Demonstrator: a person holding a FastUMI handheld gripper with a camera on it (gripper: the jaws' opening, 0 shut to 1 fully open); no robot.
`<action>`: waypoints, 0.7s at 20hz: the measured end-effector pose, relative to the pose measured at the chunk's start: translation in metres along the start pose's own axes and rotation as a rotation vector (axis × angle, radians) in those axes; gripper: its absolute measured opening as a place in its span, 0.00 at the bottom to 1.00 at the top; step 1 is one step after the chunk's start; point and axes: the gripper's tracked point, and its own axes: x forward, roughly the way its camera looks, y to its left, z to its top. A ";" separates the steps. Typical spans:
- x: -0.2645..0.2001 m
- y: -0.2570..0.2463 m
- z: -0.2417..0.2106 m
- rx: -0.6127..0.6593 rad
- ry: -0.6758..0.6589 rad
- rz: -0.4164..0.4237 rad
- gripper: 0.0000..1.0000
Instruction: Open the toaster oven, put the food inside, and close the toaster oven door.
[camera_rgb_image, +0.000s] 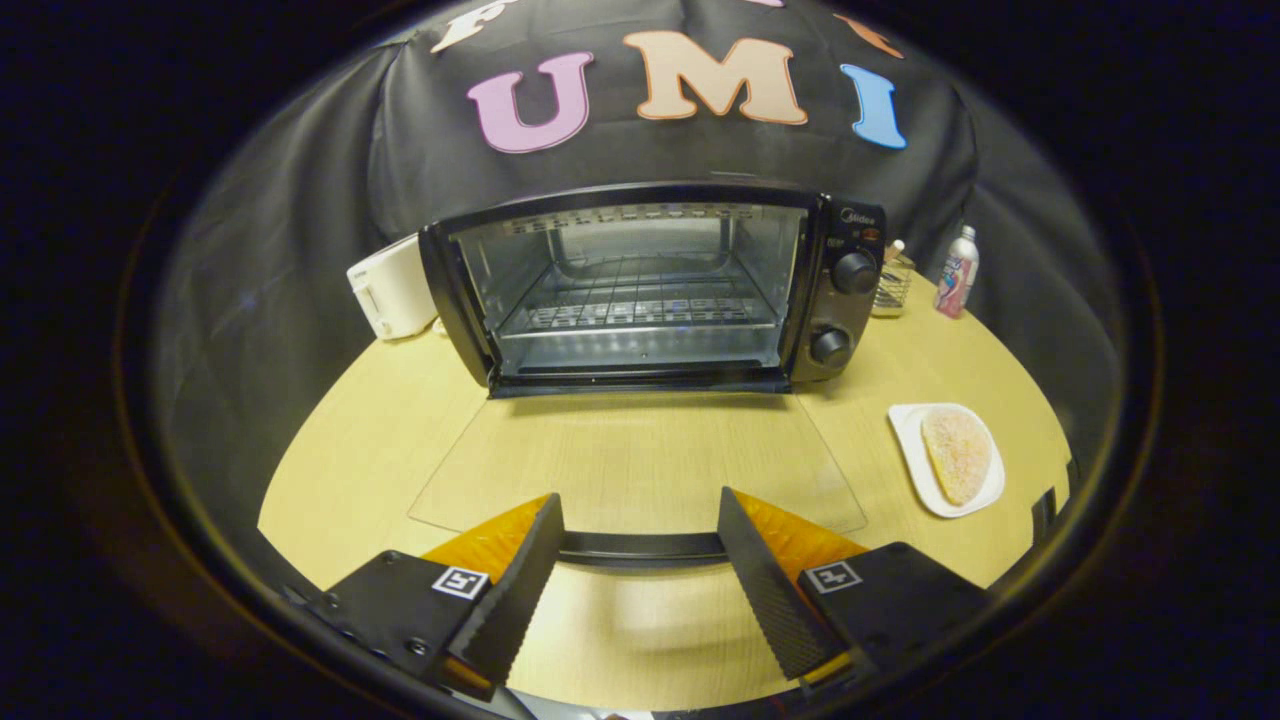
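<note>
Toaster oven (640, 285) stands at upper centre of the frame on the desk (380, 440), cavity exposed. Its glass door (640, 460) is folded fully down, lying flat toward the tongs (640, 560), with the dark handle bar (640, 547) crossing between the fingers (515, 590). Tongs released: fingers spread wide, neither pressing on anything. Opening step judged complete. The food (957, 455), a flat crumbed piece on a white plate (915, 455), sits at right of frame, ahead and well to the right of the right finger, long axis running roughly away from the tongs. Next move requires a rightward reach.
</note>
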 end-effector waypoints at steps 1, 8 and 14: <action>0.002 0.000 -0.003 0.001 0.008 -0.001 0.99; 0.007 -0.001 -0.008 -0.003 0.025 -0.005 0.99; 0.001 -0.005 0.009 0.055 -0.007 -0.006 0.98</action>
